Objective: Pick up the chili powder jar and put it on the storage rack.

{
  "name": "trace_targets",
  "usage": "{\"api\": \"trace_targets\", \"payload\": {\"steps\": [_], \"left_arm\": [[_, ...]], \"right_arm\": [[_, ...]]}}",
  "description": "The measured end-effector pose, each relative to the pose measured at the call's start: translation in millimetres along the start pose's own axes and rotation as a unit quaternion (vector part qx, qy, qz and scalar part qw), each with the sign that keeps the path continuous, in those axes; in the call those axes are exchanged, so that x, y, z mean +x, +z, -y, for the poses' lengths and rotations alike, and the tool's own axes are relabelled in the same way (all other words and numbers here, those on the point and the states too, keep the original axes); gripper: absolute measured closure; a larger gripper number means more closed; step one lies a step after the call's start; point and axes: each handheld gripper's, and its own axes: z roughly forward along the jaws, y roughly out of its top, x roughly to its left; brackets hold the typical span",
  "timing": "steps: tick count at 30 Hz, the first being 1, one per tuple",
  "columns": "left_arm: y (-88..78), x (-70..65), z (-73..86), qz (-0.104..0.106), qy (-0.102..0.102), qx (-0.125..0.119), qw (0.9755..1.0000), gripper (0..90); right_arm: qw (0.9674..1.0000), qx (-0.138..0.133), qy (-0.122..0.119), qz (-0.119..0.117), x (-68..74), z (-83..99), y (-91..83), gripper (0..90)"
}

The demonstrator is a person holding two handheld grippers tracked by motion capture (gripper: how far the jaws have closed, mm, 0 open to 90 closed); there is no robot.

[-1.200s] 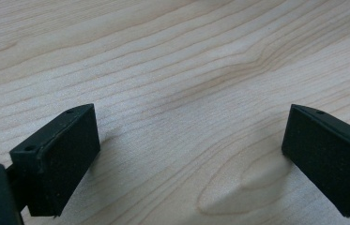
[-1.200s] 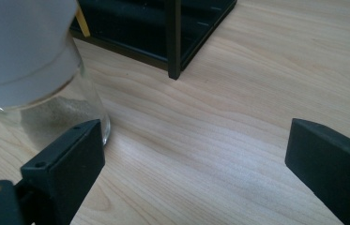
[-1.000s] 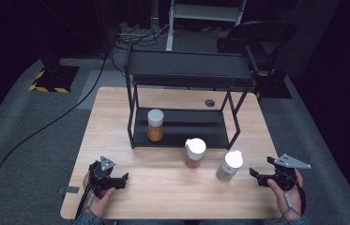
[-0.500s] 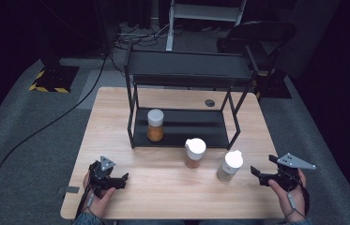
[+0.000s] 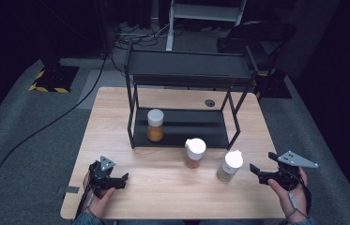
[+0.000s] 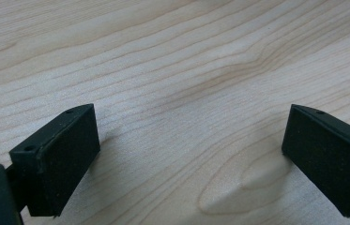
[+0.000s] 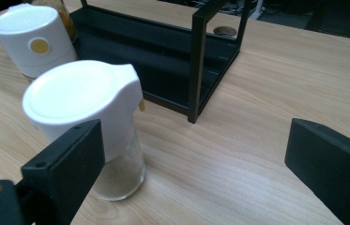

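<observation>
Three white-lidded spice jars show in the high view. One with orange contents (image 5: 155, 124) stands on the lower shelf of a black rack (image 5: 182, 135). A second orange jar (image 5: 194, 153) stands on the table in front of the rack. A pale-filled jar (image 5: 229, 165) stands to its right. My right gripper (image 5: 257, 172) hovers just right of the pale jar, open and holding nothing. In the right gripper view (image 7: 196, 164) the pale jar (image 7: 88, 117) stands beside the left jaw, outside the gap. My left gripper (image 5: 122, 181) rests open at the front left, over bare wood (image 6: 191, 154).
The wooden table (image 5: 172, 197) has a round cable hole (image 5: 209, 102) behind the rack. The rack's front right post (image 7: 196, 61) stands ahead of my right gripper, with the second jar (image 7: 32, 37) far left. A chair and a cable lie on the floor beyond.
My right hand has lifted a little and drifted slightly away from the pale jar, jaws still wide. The left hand and the jars have not moved.
</observation>
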Motion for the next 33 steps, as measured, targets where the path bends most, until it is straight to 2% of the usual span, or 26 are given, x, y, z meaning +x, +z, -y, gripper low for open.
{"api": "trace_targets", "payload": {"steps": [13, 21, 33], "left_arm": [[0.0, 0.1, 0.1, 0.000, 0.000, 0.000, 1.0000, 4.1], [0.0, 0.1, 0.1, 0.000, 0.000, 0.000, 1.0000, 4.1], [-0.2, 0.2, 0.4, -0.001, 0.000, -0.001, 1.0000, 4.1]], "right_arm": [[0.9998, -0.008, -0.011, -0.015, 18.2, -20.0, 1.0, 5.4], [0.9996, -0.013, -0.012, -0.023, 29.3, -30.0, 4.5, 5.5], [0.9990, -0.018, -0.026, -0.031, 46.4, -43.2, 12.8, 5.5]]}}
